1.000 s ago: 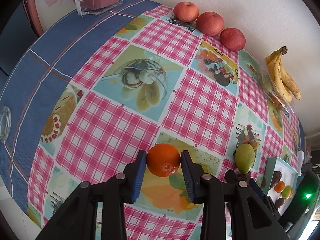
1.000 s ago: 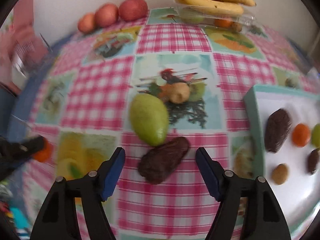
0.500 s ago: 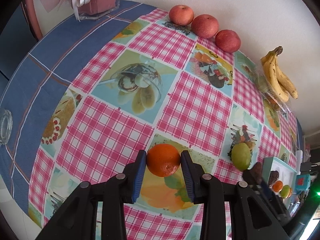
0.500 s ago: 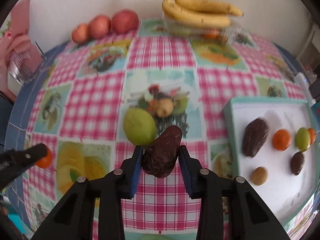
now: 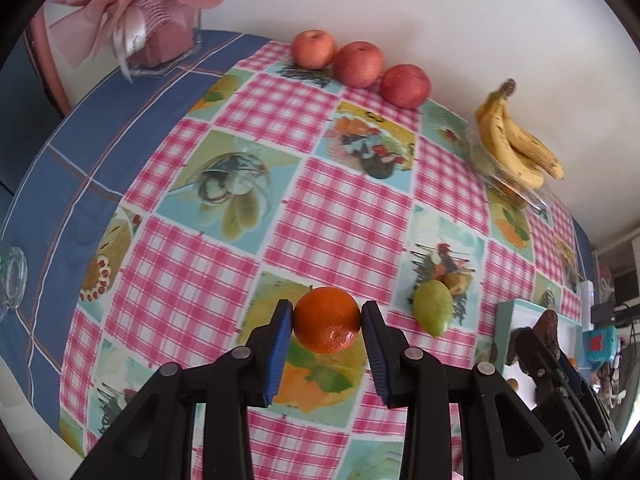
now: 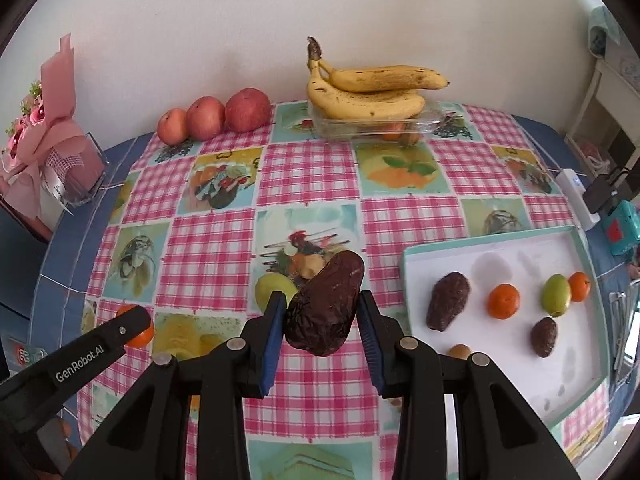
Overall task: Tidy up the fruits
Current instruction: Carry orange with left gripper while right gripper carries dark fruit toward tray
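While the left gripper [image 5: 327, 322] clamps an orange [image 5: 327, 319] above the checked tablecloth [image 5: 344, 216], a green fruit [image 5: 433, 309] lies just right of it; the right gripper [image 6: 322, 314] grips a dark wrinkled fruit [image 6: 325, 304], held left of the white tray [image 6: 516, 256].

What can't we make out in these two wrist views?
- Green fruit, right wrist view: mostly hidden behind the held dark fruit.
- Clear container contents, both views: covered by the bananas.
- Tray, left wrist view: largely blocked by the right gripper.
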The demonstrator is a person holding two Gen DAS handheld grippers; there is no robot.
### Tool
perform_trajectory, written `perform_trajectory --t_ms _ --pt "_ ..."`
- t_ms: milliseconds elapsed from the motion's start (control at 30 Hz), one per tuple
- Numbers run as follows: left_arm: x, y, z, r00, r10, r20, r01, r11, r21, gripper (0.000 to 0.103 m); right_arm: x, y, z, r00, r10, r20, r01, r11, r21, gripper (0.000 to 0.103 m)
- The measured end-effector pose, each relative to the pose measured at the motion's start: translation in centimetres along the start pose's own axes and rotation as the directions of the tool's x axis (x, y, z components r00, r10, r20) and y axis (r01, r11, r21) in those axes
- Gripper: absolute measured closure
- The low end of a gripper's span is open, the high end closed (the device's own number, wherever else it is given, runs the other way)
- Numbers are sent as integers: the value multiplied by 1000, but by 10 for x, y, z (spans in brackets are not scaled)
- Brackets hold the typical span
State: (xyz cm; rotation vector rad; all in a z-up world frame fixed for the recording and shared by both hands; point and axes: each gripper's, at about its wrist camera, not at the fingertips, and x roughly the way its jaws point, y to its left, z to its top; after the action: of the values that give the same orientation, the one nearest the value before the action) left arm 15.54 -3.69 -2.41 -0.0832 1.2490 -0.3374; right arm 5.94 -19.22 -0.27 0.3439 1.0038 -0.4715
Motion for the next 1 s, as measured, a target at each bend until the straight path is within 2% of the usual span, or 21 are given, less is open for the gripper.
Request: perform_trajectory --t_ms 400,833,1000 --pt "5 -55 -21 999 -21 -25 23 995 98 65 -3 -43 -8 999 -37 -34 38 998 43 65" --pt "16 -116 -46 996 -65 -68 77 980 186 65 -2 -144 -7 990 -116 -85 131 970 205 65" --pt "20 -145 -60 990 -99 -100 119 966 229 65 -7 -174 -8 985 -151 -84 167 956 242 65"
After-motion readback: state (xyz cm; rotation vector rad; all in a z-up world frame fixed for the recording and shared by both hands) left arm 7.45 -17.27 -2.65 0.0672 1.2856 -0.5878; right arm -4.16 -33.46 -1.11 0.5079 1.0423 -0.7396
